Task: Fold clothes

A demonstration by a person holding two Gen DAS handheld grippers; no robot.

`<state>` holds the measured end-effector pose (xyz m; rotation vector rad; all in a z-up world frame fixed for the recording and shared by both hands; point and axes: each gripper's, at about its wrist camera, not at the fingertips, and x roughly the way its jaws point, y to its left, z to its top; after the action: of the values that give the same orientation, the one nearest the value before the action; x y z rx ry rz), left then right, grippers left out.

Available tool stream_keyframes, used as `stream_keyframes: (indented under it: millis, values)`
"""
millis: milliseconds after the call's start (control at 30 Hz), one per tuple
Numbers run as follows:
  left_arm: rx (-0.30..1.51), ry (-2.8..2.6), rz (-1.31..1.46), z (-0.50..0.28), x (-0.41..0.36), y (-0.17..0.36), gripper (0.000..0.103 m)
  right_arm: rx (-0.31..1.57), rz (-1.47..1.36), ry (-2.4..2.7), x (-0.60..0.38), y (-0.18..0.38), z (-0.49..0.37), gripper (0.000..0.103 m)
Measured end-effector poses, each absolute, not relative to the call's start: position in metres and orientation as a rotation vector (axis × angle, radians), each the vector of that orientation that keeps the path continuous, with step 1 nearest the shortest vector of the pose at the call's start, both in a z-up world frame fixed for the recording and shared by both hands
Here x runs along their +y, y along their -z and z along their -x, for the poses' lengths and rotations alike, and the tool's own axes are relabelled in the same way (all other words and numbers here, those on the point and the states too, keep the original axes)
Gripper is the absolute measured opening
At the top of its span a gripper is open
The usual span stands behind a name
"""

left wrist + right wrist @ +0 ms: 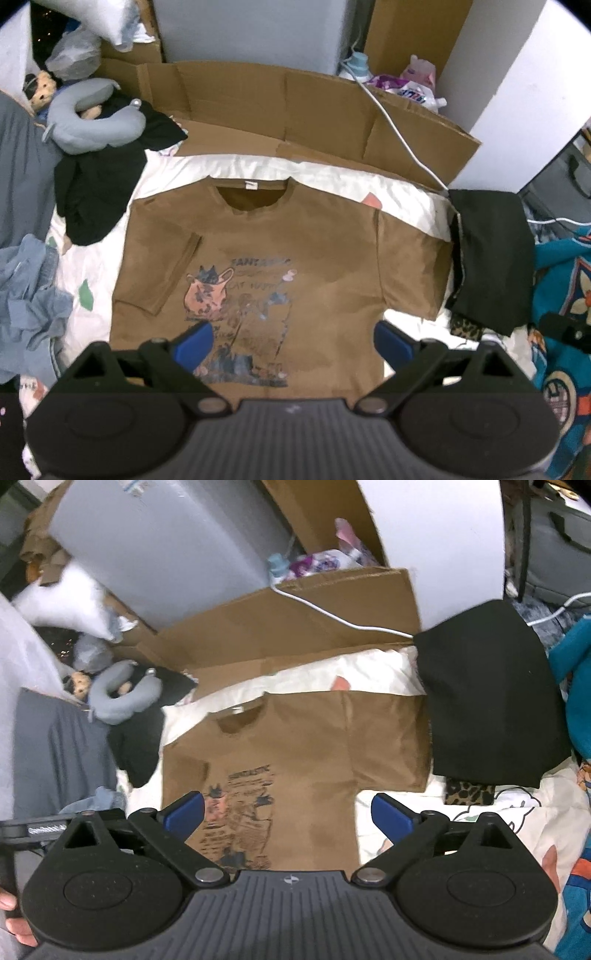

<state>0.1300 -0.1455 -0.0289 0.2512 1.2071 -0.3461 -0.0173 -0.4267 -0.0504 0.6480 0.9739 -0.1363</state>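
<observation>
Brown T-shirt [295, 236] flat on bed [332, 177], left sleeve folded in, right sleeve spread. Left tongs [291, 341], right tongs [288, 816] released, hovering. Right sleeve likely next: pinch edge, fold in flat.

Ahead of the tool, flattened brown cardboard [325, 110] leans at the far edge of a bed [399, 192] covered in a white printed sheet. Behind it stands a pale grey panel [251, 29], with a white wall [524, 74] to the right. A white cable [391, 118] trails across the cardboard.
</observation>
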Motion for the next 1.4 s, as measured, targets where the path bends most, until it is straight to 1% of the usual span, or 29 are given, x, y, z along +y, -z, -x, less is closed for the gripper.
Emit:
stream_keyframes:
  millis: [267, 700, 867, 1200, 1400]
  values:
    - [1.203, 0.411, -0.289, -0.15, -0.177, 0.069, 0.095, 1.004, -0.663, 0.214, -0.446, 0.101, 0.002, 0.102]
    - [1.182, 0.46, -0.276, -0.187, -0.206, 0.119, 0.095, 0.99, -0.629, 0.264, -0.455, 0.147, -0.028, 0.102]
    - [1.172, 0.485, -0.232, -0.196, -0.208, 0.134, 0.095, 0.976, -0.633, 0.272, -0.459, 0.162, -0.036, 0.102]
    - [1.157, 0.53, -0.299, -0.205, -0.219, 0.172, 0.094, 0.917, -0.612, 0.302, -0.457, 0.198, -0.048, 0.102]
    - [1.175, 0.517, -0.309, -0.214, -0.211, 0.189, 0.094, 0.958, -0.602, 0.306, -0.459, 0.239, -0.046, 0.101]
